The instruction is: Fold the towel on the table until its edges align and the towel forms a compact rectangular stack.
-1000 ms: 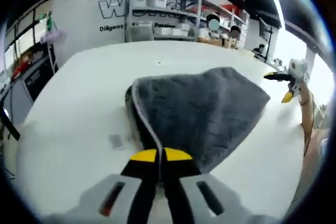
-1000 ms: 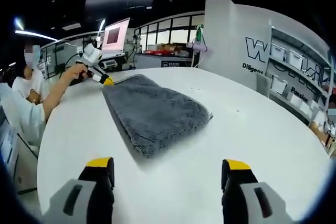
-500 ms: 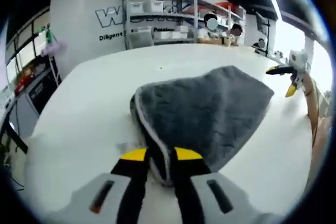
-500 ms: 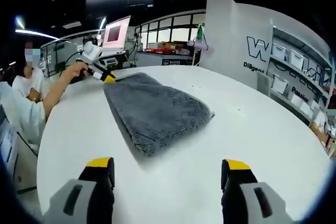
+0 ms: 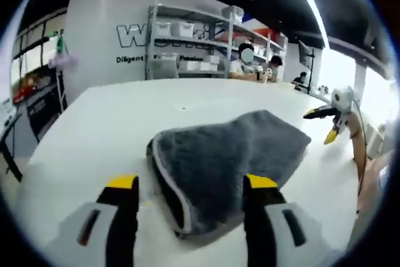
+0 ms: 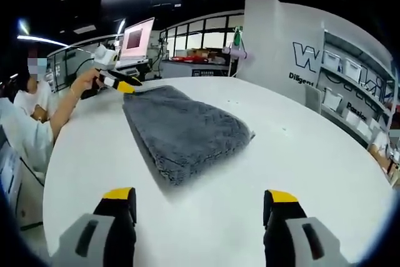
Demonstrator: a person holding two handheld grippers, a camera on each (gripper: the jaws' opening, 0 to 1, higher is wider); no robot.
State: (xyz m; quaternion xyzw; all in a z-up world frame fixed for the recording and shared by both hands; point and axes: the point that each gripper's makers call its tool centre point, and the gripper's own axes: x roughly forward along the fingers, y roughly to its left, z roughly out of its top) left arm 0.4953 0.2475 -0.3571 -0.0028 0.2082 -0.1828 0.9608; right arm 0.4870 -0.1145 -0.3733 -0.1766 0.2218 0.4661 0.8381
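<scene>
Fingers of my left gripper (image 5: 192, 183) are spread wide and released, yellow tips at 8 and 4 o'clock of the left gripper view, with the near folded corner of the grey towel (image 5: 226, 159) lying between them on the white desk (image 5: 94, 129). I cannot tell whether either tip touches the cloth. From that corner the towel runs away toward 2 o'clock, its pale hem curving along the near left edge, two layers showing at the fold.

At 3 o'clock of that view my right gripper (image 5: 330, 123) hovers past the towel's far end, fingers parted and holding nothing.

Through the right gripper view, its own tips stand apart at 7 and 5 o'clock above bare desk, well short of the towel. The cloth lies flat in the middle of the desk, a rough rectangle reaching toward 11 o'clock. At its far corner sits the left gripper, held in a hand (image 6: 87, 82).

Beyond the desk, at 12 o'clock of the left gripper view, are shelves (image 5: 206, 45) with white bins; at 11 o'clock of the right gripper view a lit monitor (image 6: 138, 39).
</scene>
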